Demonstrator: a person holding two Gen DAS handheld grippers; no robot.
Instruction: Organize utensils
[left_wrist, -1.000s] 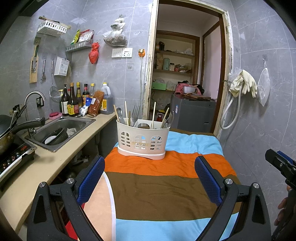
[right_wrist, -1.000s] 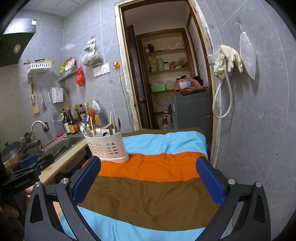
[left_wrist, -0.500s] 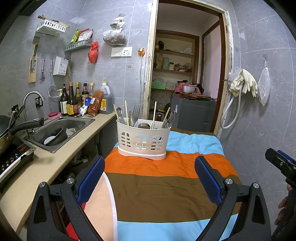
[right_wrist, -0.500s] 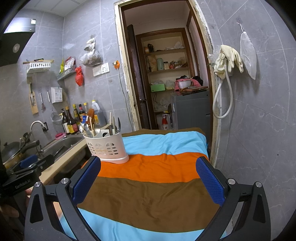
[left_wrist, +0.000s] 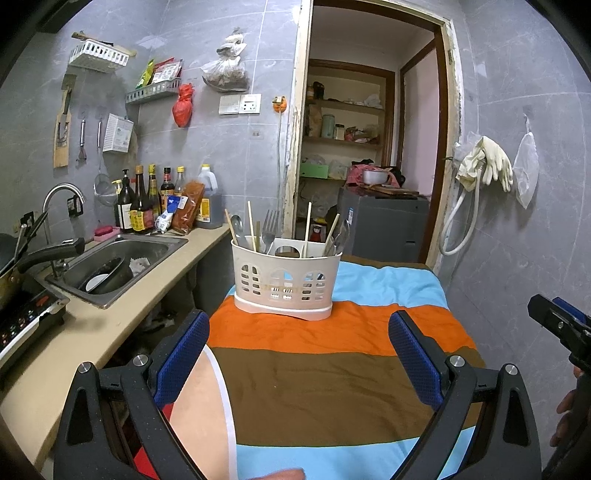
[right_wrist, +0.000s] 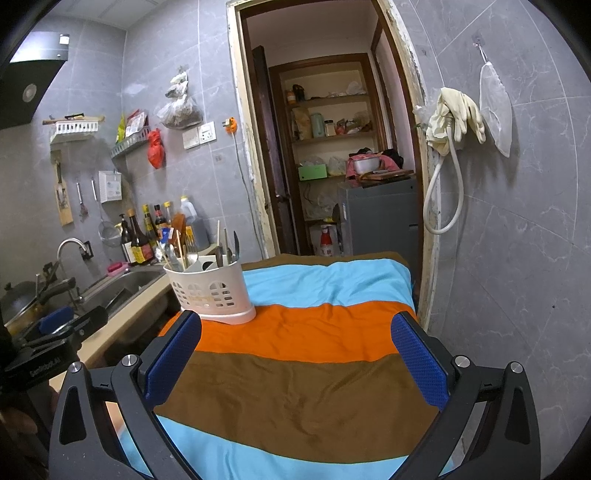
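On striped cloth (left_wrist: 332, 369): white utensil caddy (left_wrist: 286, 282), upright, holding fork (left_wrist: 270, 225), spoon (left_wrist: 237, 226), chopsticks (left_wrist: 307, 229). Left gripper (left_wrist: 299, 350) and right gripper (right_wrist: 295, 354) both spread wide, empty.

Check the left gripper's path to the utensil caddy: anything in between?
Nothing visible. The left gripper is open and empty, and only bare striped cloth lies between it and the white utensil caddy, which stands upright on the orange stripe. The right gripper, also open, is off to the side.
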